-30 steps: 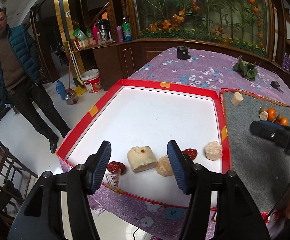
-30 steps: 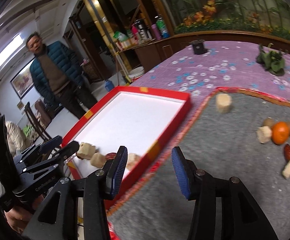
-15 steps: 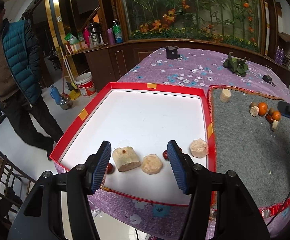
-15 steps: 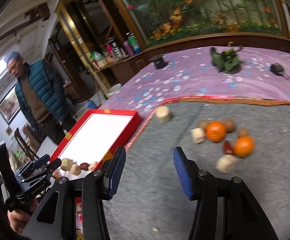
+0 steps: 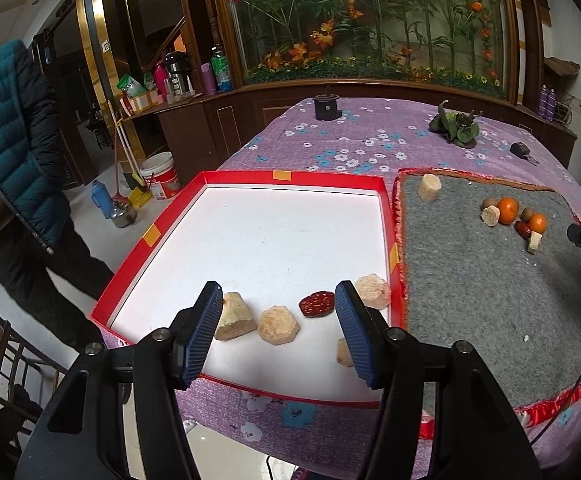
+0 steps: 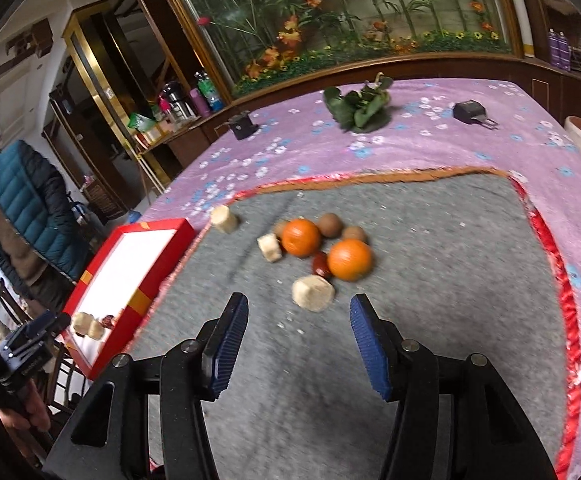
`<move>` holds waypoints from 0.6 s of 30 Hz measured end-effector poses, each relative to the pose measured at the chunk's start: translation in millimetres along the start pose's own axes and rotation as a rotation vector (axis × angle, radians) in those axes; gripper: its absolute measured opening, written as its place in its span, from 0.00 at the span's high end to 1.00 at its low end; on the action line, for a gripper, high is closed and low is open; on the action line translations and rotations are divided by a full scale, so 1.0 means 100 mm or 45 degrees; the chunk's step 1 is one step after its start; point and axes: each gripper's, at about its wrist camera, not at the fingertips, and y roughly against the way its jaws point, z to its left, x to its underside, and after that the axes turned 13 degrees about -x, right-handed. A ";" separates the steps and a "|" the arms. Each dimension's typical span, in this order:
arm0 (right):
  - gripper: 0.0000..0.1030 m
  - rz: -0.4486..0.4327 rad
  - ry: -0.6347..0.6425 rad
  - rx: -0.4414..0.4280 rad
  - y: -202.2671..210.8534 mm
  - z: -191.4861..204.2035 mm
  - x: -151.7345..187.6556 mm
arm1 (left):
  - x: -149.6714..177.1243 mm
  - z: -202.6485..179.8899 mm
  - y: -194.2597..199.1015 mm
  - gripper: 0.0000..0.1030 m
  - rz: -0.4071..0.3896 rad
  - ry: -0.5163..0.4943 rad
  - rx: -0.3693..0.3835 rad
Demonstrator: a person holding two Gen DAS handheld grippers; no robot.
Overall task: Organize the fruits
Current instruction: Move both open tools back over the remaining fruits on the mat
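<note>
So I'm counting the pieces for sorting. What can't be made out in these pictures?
- Left wrist view: pale piece half hidden by the left gripper finger.
- Right wrist view: red date partly hidden behind the orange.
- Right wrist view: red tray contents small, cut by its wall.

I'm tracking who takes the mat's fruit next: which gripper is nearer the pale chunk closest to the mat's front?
Right. The right gripper hangs open just short of the pale chunk; the left gripper hangs over the red tray.

Left gripper [image 5: 276,334] agape, empty, over red tray [image 5: 290,179]; red date [image 5: 317,304] between pads.
</note>
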 end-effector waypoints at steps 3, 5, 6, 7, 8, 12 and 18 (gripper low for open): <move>0.46 0.011 -0.023 0.016 0.05 -0.08 0.06 | -0.01 -0.04 0.04 0.44 -0.012 -0.008 0.041; 0.46 0.016 -0.041 0.023 0.08 -0.14 0.10 | -0.02 -0.12 0.06 0.44 -0.016 -0.032 0.076; 0.46 0.016 -0.046 0.030 0.08 -0.15 0.11 | -0.02 -0.17 0.07 0.44 -0.018 -0.047 0.093; 0.46 0.017 -0.049 0.034 0.08 -0.17 0.12 | -0.03 -0.22 0.08 0.44 -0.020 -0.062 0.112; 0.45 0.021 -0.050 0.035 0.07 -0.17 0.12 | -0.03 -0.28 0.09 0.44 -0.022 -0.077 0.130; 0.45 0.044 -0.029 0.037 -0.01 -0.14 0.12 | -0.07 -0.53 0.12 0.44 -0.026 -0.143 0.208; 0.45 0.102 0.065 0.039 -0.32 0.05 -0.01 | -0.24 -0.95 0.13 0.44 -0.044 -0.256 0.306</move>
